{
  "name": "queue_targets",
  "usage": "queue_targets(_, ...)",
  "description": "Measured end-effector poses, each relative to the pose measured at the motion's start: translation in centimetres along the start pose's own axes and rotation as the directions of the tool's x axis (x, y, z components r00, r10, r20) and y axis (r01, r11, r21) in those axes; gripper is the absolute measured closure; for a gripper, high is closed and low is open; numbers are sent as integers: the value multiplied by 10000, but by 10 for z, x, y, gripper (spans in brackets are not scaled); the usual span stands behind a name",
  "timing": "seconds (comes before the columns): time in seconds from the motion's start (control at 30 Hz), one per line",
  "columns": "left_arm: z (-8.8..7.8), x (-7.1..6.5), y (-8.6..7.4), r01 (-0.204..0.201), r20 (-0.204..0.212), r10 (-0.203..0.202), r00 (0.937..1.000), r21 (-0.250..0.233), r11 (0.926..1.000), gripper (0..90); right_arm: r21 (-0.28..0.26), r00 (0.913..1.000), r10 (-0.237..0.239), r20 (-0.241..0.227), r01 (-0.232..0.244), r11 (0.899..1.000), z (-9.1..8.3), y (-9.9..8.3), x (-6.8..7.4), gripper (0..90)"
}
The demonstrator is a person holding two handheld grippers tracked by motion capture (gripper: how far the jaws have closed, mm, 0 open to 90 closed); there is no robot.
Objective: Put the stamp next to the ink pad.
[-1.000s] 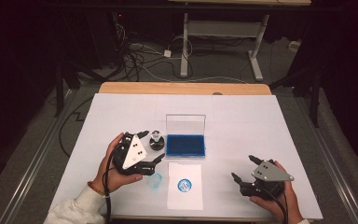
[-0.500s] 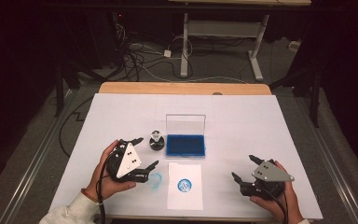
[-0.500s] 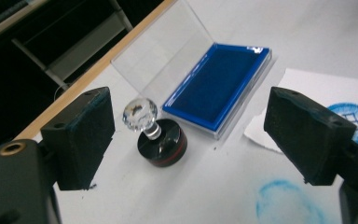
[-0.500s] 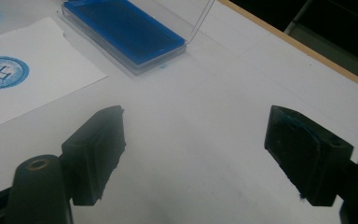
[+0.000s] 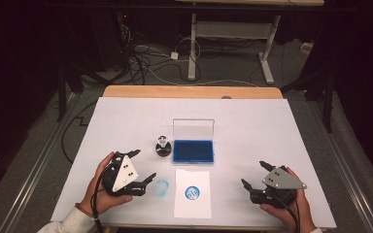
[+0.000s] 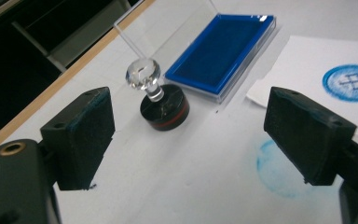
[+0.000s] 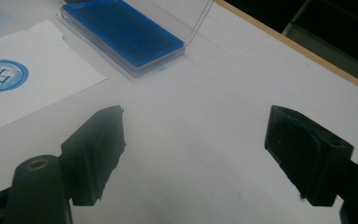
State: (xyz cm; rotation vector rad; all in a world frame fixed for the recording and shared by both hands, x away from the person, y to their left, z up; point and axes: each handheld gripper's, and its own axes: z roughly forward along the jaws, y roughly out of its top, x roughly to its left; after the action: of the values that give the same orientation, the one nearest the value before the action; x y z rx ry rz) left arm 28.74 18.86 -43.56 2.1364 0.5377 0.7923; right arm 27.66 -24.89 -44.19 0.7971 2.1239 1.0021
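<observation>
White work surface over a wooden table, dark room behind with cables and a desk frame on the floor.

Position of parts:
- Stamp: upright on the surface, just left of the ink pad, apart from it. Round black base with a red band, thin neck, clear faceted knob on top.
- Ink pad: blue, open, clear lid standing up at its far edge.
- Paper sheet: in front of the pad, one blue round print on it. Second, fainter blue print on the bare surface left of the sheet.

Tool state:
- Left gripper: jaws spread wide, nothing between them, near the stamp and short of it. Stamp seen ahead in the left gripper view, between the lines of the two pads.
- Right gripper: jaws spread, empty, low over the bare surface at the right, well apart from the stamp.

Handling (judgement):
- Stamp likely light, rigid, stable on its wide base.
- Knob smooth and probably slippery; neck thin and possibly breakable under side load.
- Preferred hold: black base across its sides, or just below the knob so the knob blocks slip-through.
- Close squarely; keep upright. Inked face underneath liable to smear on contact.
</observation>
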Motion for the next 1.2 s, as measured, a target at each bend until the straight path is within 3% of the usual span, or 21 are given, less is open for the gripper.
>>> queue_targets(0.37, -5, 2, -21, 392, 11, -393, 9992, 356, 9986, 161, -28, 10000, 23, 8, -23, 10000, 0, 1, 0, 205)
queue_targets(0.53, -4, 4, -34, 507, 82, -515, 9986, 758, 9958, 161, -26, 10000, 38, 31, -38, 10000, 0, 1, -1, 204)
queue_targets(0.63, -3, 7, -40, 797, 50, -805, 9967, 943, 9923, 161, 2, 9999, 92, 54, -92, 10000, -1, 0, -2, 204)
queue_targets(0.77, -3, 6, -47, 784, 53, -796, 9968, 1182, 9899, 161, 23, 9999, 104, 54, -104, 9999, 0, 0, -3, 204)
queue_targets(0.97, -4, 4, -49, 883, 43, -895, 9960, 1232, 9884, 162, 26, 9999, 103, 8, -103, 9999, 1, 0, -2, 204)
queue_targets(1.07, -4, 2, -49, 748, 49, -761, 9971, 1317, 9885, 161, 14, 9999, 110, 9, -110, 9999, 1, 0, -2, 204)
queue_targets(1.2, -5, 1, -47, 788, -14, -792, 9969, 1159, 9901, 161, 41, 10000, -52, -13, 52, 10000, 1, 0, -1, 204)
